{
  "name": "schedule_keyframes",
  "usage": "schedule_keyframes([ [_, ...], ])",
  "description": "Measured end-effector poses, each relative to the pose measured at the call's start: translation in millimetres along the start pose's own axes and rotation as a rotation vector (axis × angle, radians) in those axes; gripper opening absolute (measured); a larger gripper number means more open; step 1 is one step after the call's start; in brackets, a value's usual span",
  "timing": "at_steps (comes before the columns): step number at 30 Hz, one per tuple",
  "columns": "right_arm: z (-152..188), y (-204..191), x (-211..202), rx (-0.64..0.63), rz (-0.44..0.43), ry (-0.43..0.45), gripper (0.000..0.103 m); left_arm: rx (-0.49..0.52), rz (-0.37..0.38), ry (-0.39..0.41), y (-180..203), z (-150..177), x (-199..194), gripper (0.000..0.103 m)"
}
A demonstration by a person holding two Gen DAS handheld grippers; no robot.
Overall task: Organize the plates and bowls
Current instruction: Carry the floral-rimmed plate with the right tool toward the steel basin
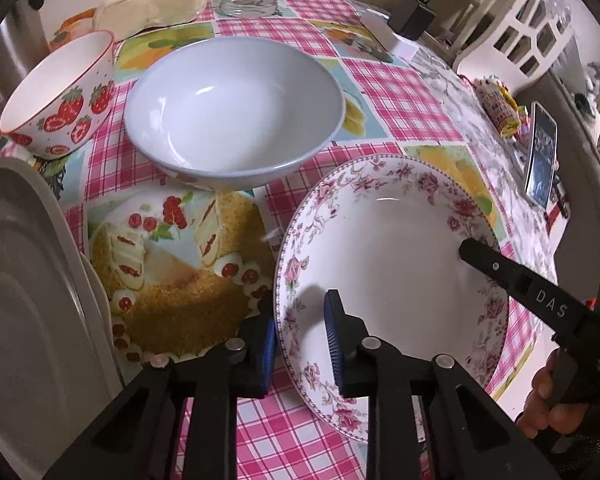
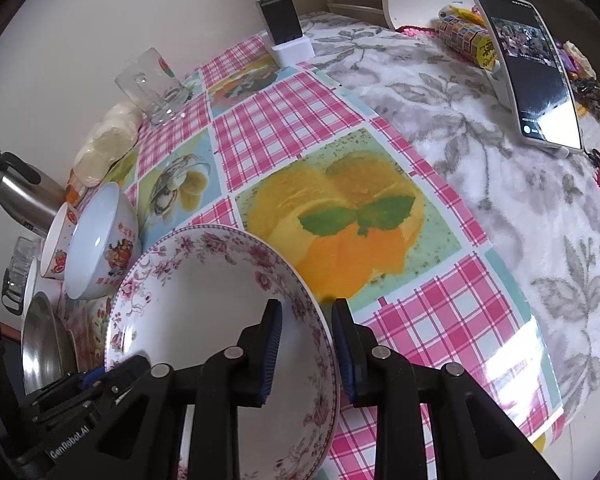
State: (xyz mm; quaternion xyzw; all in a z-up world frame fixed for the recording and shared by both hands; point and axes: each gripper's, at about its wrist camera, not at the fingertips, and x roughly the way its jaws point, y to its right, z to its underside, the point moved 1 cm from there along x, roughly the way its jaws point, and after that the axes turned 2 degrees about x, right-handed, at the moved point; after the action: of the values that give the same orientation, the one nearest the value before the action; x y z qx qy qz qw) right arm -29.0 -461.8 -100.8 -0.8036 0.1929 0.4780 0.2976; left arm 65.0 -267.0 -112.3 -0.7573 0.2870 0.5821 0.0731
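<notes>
Both grippers straddle the floral plate's (image 1: 388, 264) rim at lower centre: left gripper (image 1: 300, 344) and right gripper (image 2: 306, 354), each part-open, not yet clamped. Next: close, lift, stack near the white bowl (image 1: 234, 108).

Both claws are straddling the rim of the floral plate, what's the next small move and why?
Probably shut both claws on the rim before lifting. The left claw and right claw each have one pad inside and one outside the floral plate, on opposite sides, with gaps showing at the pads. Once gripped, it could go toward the white bowl.
</notes>
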Motion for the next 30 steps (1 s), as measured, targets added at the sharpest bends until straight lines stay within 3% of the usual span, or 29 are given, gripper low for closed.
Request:
schedule_keyframes([
  [9,1.5,11.1,-2.4,0.06,-0.079,0.01,0.02,-0.028,0.007,0.018,-5.9,0.0,-4.1,0.018],
  [17,-1.4,11.6,-9.6,0.065,-0.112,0.036,0.014,-0.062,0.059,0.04,-12.8,-4.4,-11.6,0.016],
  [30,-7.3,10.3,-21.9,0.051,-0.124,0.073,0.012,-0.053,0.084,0.076,-9.3,-7.1,-21.5,0.016],
])
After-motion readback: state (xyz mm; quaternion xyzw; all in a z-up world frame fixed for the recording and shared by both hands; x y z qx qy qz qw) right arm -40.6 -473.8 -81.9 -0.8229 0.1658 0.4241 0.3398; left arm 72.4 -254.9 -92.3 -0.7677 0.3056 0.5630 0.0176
